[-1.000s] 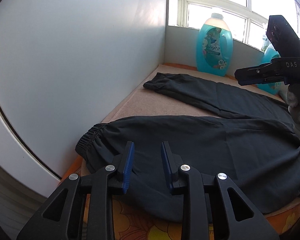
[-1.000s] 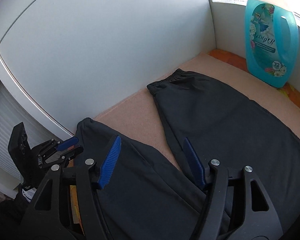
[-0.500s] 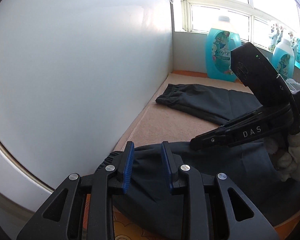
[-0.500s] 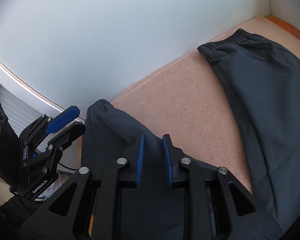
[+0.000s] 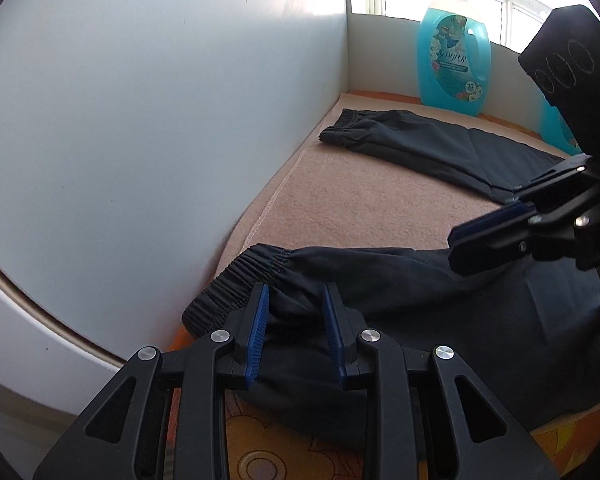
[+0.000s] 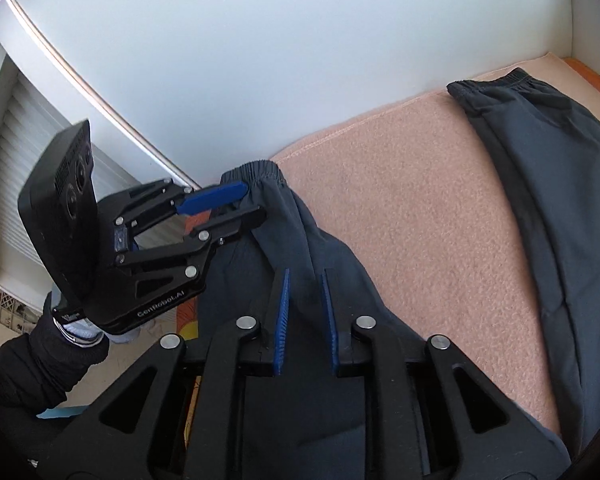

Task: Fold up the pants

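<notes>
Fuzzy peach blanket (image 5: 364, 200) (smooth dark pants (image 5: 440, 292))

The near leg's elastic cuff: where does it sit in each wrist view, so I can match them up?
Left wrist view: near cuff lies lower centre-left, just beyond the left gripper, by the white wall.
Right wrist view: near cuff sits centre-left at the blanket edge, behind the left gripper.
Shared landmark: the far leg's cuff on the pink blanket.
</notes>
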